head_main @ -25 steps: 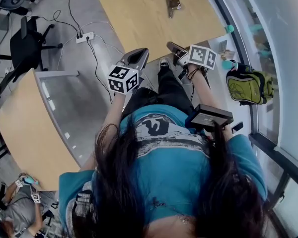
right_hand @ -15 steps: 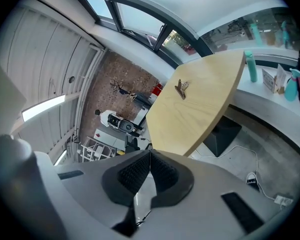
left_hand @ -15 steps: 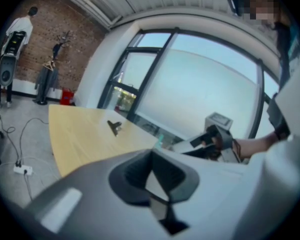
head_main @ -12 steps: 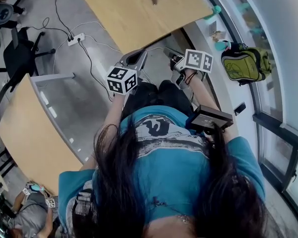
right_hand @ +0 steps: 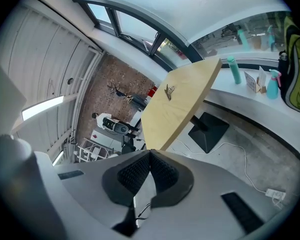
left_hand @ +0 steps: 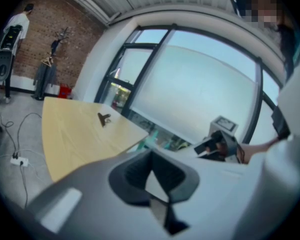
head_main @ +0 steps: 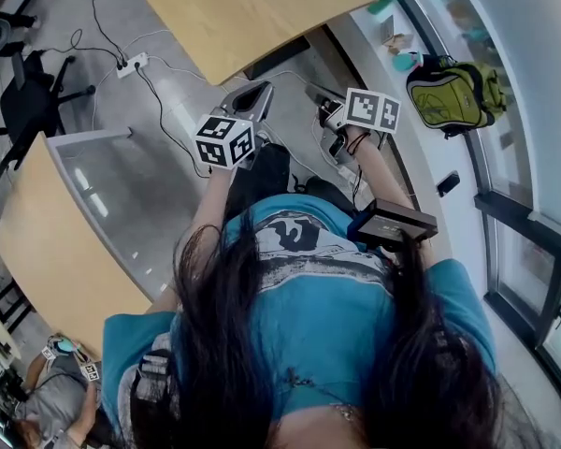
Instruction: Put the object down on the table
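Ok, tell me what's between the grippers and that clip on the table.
Nothing visible. The clip lies on the wooden table; only open floor separates it from the left gripper and right gripper.

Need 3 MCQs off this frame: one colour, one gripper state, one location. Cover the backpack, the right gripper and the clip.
1. Colour of the backpack: A red; B green; C blue.
2. State of the right gripper: A wide open; B shut on a thing; C shut, nothing between.
3. Where the clip lies: A on the backpack; B in the right gripper; C on the table.

Key:
1 B: the head view shows yellow-green fabric.
2 C: the right gripper view shows its pads meeting with nothing between them.
3 C: both gripper views show it on the wooden top, away from the grippers.
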